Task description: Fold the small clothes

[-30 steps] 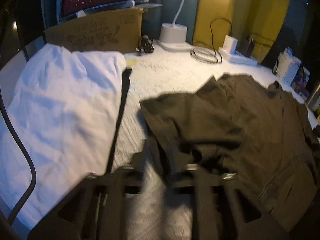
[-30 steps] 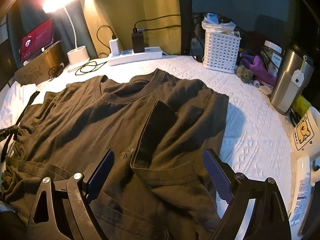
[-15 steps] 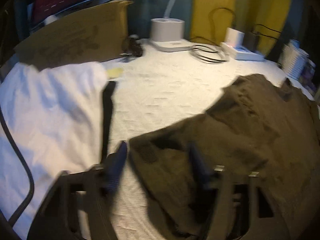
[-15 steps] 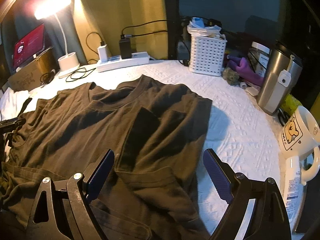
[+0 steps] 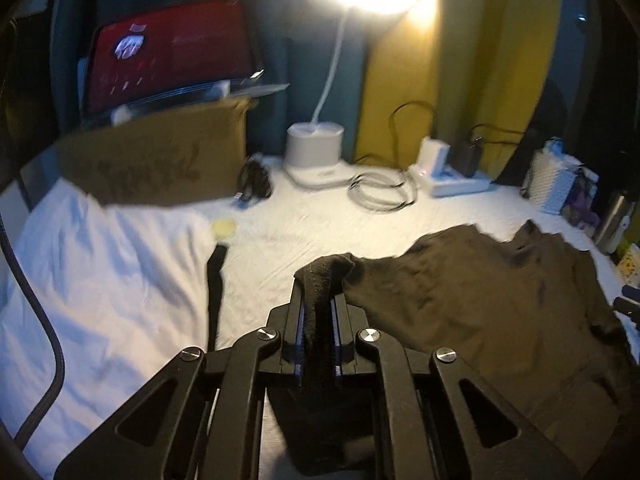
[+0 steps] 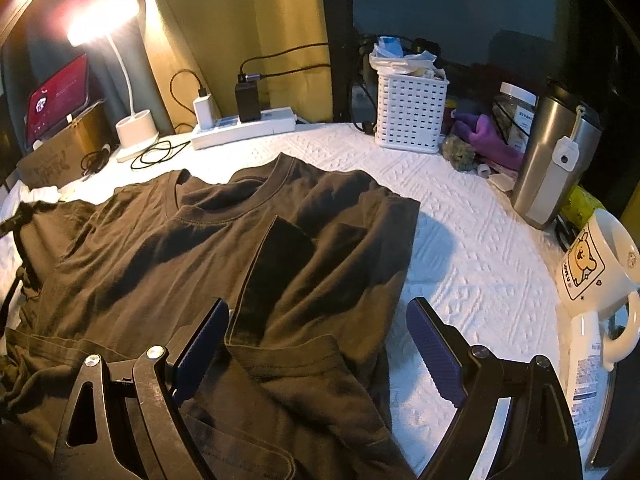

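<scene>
The dark T-shirt [image 6: 248,248] is lying soft and light on the white table cover [image 6: 460,240] – the left gripper [image 5: 318,304] is closing on what seems its sleeve edge, a good hold, while the right gripper [image 6: 316,344] is hovering wide open, empty.

No legible text in either view. Dark printing on the cardboard box [image 5: 160,160], print on the red screen [image 6: 58,98], the jar label [image 6: 520,114], the bottle label [image 6: 586,376] and lettering beside the bear on the white mug [image 6: 596,264]: too blurred or small.
</scene>
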Available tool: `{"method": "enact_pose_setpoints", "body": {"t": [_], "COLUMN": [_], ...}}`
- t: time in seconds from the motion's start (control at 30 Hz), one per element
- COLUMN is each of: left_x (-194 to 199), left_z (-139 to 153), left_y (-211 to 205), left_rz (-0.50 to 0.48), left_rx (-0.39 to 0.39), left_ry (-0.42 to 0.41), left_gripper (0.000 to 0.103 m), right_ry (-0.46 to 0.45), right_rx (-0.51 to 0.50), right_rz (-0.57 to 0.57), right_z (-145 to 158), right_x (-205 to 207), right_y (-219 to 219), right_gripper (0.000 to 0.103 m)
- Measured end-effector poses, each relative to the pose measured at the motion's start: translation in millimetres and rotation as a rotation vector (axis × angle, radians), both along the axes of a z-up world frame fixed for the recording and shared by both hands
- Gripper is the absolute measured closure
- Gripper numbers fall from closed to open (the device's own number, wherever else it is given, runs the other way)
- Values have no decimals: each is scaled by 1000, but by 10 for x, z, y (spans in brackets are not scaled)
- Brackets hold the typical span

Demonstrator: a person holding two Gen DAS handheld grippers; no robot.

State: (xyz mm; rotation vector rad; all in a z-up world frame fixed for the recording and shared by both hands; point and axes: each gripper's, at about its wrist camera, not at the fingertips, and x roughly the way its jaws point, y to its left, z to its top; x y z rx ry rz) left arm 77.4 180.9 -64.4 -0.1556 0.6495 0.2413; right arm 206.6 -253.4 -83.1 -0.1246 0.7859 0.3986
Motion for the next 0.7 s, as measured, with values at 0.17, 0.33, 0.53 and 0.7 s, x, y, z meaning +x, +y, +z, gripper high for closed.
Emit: {"method": "enact_pose_setpoints", "body": {"t": [0.17, 0.33, 0.53, 0.7], "left_x": [172, 376, 688, 836], "left_z": [133, 104, -161, -403], "left_y": [-360, -770, -1173, -1386], "left_rz": [-117, -237, -331, -387], "left_rx": [-7, -5, -39, -97], "left_ry": [-7, 24, 123, 224], "left_gripper": [94, 94, 94, 92], "right_ry": [-9, -19, -19, -15], "right_rx": [21, 44, 65, 68], "right_rz": [-14, -35, -62, -82], "right_z": [21, 37, 17, 4], "right_x": [-47, -91, -146, -171], "right_y": [-109, -245, -415, -514], "right_gripper": [12, 12, 12, 12]}}
